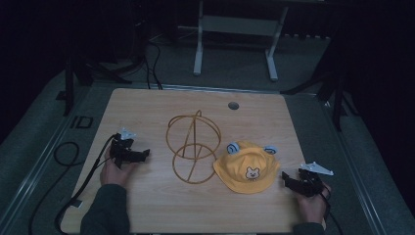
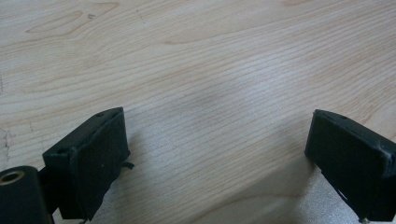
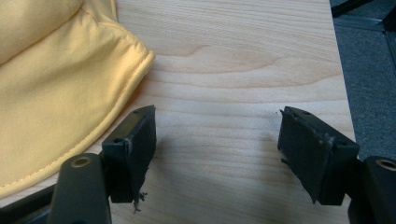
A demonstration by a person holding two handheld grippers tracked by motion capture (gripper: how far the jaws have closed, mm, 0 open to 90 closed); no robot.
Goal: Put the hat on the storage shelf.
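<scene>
Yellow hat (image 1: 248, 169) flat on table (image 1: 147, 105), untouched, right of bare wire stand (image 1: 192, 147); left gripper (image 1: 139, 155) and right gripper (image 1: 288, 180) both spread, empty: work unstarted.

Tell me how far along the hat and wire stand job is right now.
Nothing looks done yet: the yellow hat lies flat on the table beside the wire stand, not on it. Nothing is in hand; the left gripper and right gripper are open and empty. Probably left: lifting the hat onto the stand.
</scene>
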